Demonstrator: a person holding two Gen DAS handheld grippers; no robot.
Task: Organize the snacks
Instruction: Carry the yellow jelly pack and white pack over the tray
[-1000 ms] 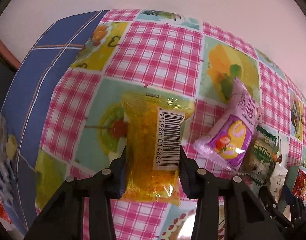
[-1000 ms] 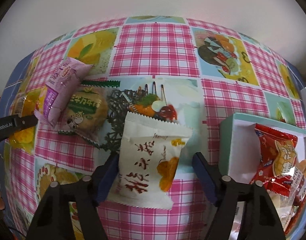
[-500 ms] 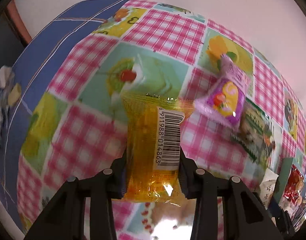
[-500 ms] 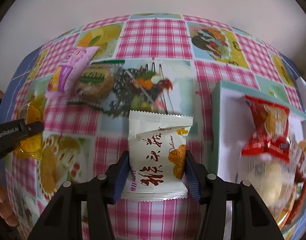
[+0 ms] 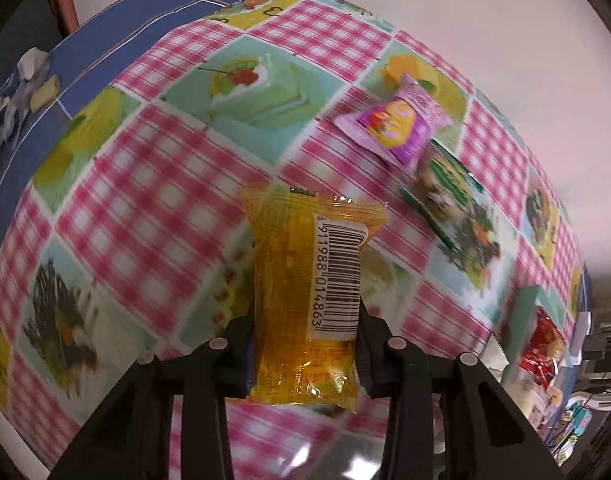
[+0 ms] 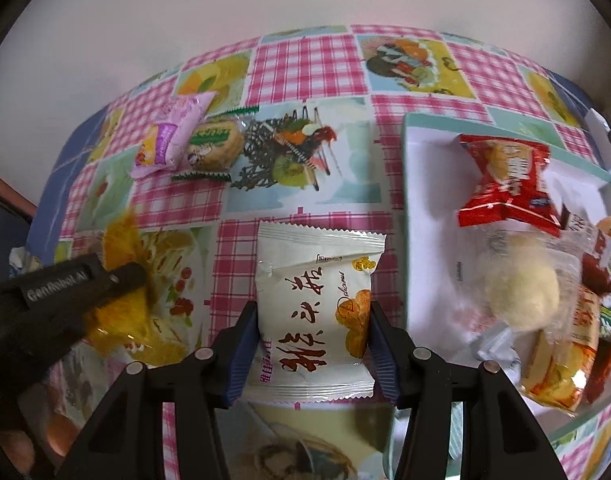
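Your left tool point(image 5: 304, 354) pinches a crinkly clear yellow packet point(image 5: 305, 292), held above the glossy checked surface point(image 5: 145, 184). Your right tool point(image 6: 311, 344) clamps a smooth white pouch point(image 6: 315, 312). At 3 o'clock sits a teal-rimmed box point(image 6: 405, 216) with a red wrapper point(image 6: 505, 184); at 10 o'clock lies a pink pillow pack point(image 6: 169, 140).

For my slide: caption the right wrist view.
Right gripper clamps a white snack packet beside the snack-filled box.
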